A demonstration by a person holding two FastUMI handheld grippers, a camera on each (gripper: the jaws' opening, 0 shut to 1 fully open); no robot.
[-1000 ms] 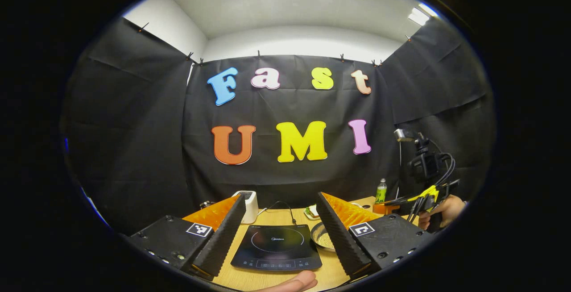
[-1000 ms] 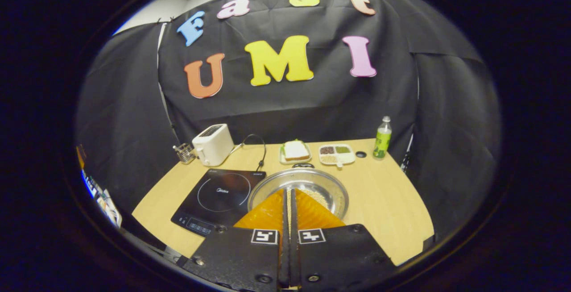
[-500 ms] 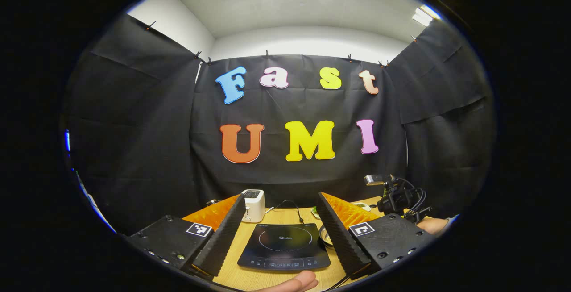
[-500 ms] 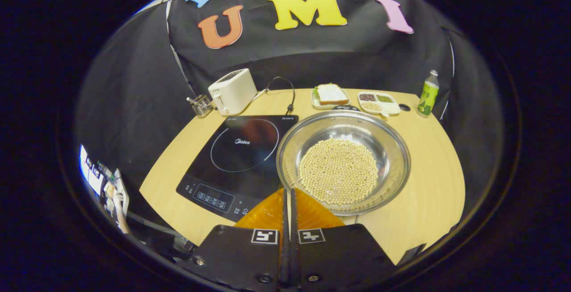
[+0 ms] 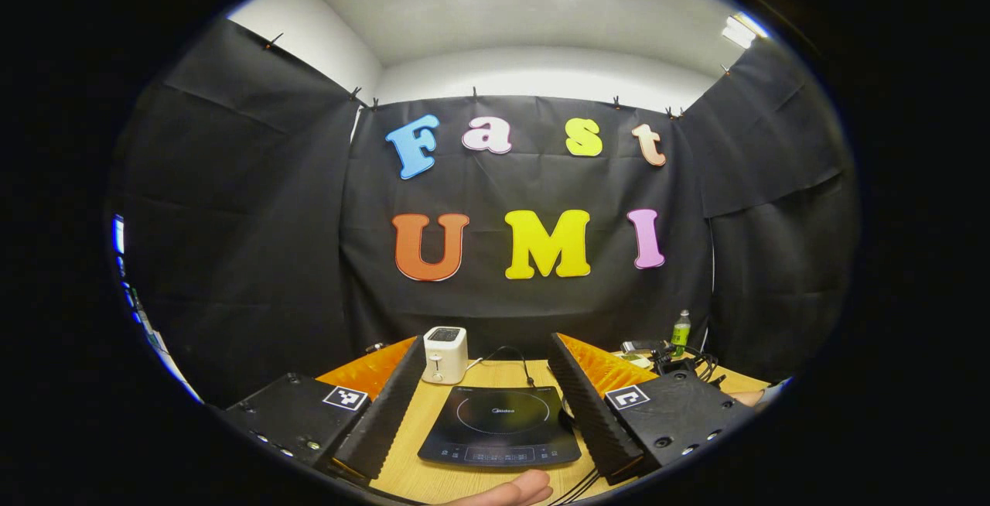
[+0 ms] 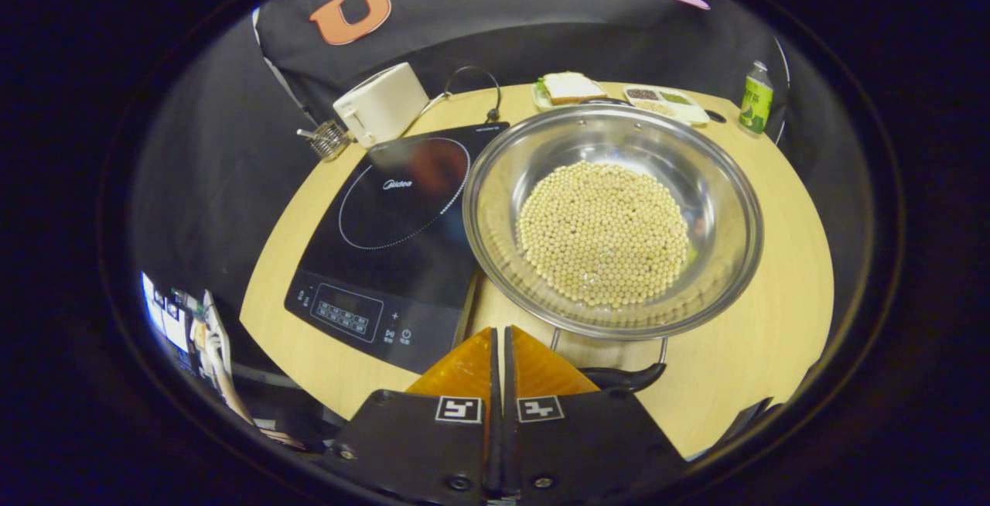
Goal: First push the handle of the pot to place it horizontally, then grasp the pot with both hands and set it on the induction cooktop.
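We risk spilling the beans.
Right gripper (image 6: 499, 336), fingers together, could jolt the pot (image 6: 612, 220) via its handle (image 6: 623, 376); left gripper (image 5: 487, 390) waits, fingers apart.

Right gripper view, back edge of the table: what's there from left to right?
Small wire basket → white toaster → sandwich on a plate → white divided dish of grains → green plastic bottle.

The left gripper (image 5: 486, 373) hung level with its fingers spread wide; the right gripper (image 6: 500, 355) tilted downward, fingers pressed together.
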